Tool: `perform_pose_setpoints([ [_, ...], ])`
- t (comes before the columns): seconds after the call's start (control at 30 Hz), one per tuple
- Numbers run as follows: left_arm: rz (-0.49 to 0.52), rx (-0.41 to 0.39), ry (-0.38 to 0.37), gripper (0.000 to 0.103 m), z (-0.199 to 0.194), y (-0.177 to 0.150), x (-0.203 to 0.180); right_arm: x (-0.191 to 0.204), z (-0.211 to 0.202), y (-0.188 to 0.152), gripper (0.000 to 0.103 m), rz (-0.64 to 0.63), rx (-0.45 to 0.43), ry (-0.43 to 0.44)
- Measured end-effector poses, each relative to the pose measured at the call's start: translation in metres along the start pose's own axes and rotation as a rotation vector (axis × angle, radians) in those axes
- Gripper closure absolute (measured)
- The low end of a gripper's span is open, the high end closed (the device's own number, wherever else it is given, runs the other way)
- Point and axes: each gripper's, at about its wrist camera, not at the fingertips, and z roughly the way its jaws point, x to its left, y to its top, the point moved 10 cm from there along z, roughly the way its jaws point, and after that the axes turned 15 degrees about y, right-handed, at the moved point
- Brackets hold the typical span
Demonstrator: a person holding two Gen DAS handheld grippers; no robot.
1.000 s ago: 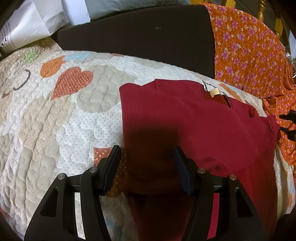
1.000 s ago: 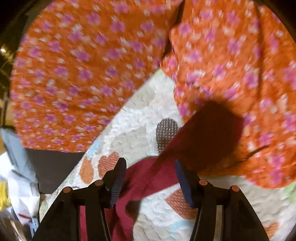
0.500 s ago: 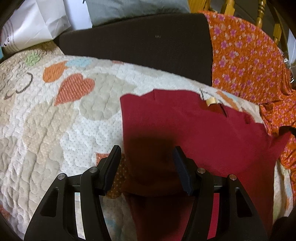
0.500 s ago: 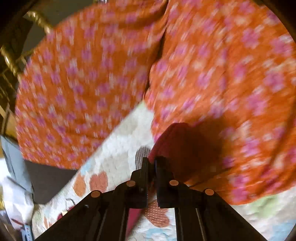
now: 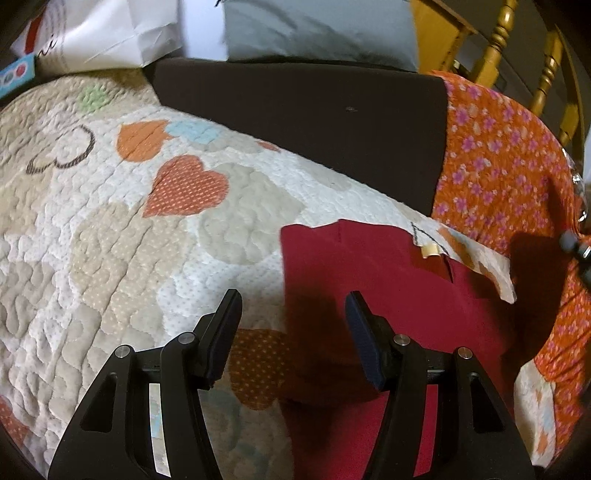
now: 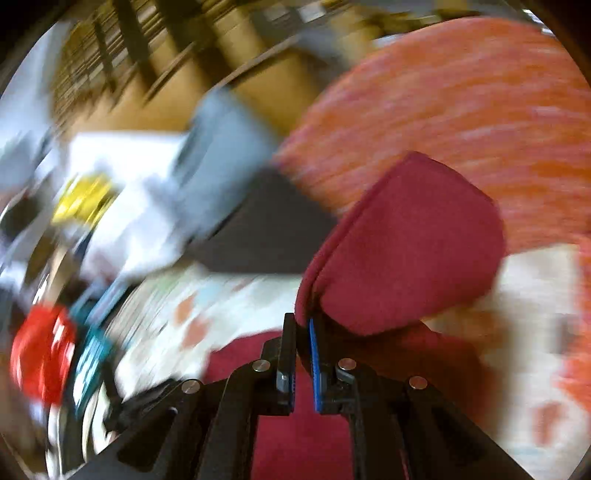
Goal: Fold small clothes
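Clamped jaws of the right gripper pinch a fold of the dark red garment at the lower centre of the right wrist view, the cloth bulging up and to the right of the pads in a rounded flap. More of the same red fabric lies below the fingers at the bottom of that frame. Everything behind is smeared by motion blur: an orange floral fabric fills the upper right, and a pale quilt shows at the right.

Parted jaws of the left gripper stand about half open at the lower centre of the left wrist view, with nothing pressed between the pads. They frame the left edge of the red garment, which lies spread over the quilt with its patchwork hearts, filling the lower right of the frame. Beyond it, a dark cushion crosses the upper centre, the orange floral fabric drapes down the right side, and a grey pillow sits along the top edge.
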Motion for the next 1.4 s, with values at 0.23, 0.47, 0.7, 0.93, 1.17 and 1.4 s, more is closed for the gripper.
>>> perform_pose_setpoints([
  [0.23, -0.016, -0.001, -0.036, 0.045, -0.001, 0.002, -0.001, 0.001, 0.150, -0.142, 0.079, 0.142, 0.395, 0.101],
  [0.47, -0.015, 0.044, -0.113, 0.045, 0.001, -0.003, -0.023, -0.020, 0.058, -0.125, 0.067, 0.090, 0.251, 0.028],
  [0.7, -0.049, 0.108, -0.099, 0.045, 0.027, 0.008, -0.041, -0.073, -0.009, -0.122, 0.066, 0.203, 0.123, -0.129],
  [0.93, 0.179, 0.083, -0.049, 0.090, 0.037, 0.009, -0.091, -0.139, -0.046, -0.115, 0.064, 0.342, 0.026, -0.282],
  [1.17, 0.051, 0.060, -0.084, 0.093, 0.008, 0.023, -0.052, -0.155, -0.025, -0.108, 0.063, 0.398, 0.065, -0.269],
  [1.4, 0.066, 0.121, -0.030, 0.093, 0.036, -0.009, -0.048, -0.125, -0.027, -0.116, 0.063, 0.262, 0.095, -0.288],
])
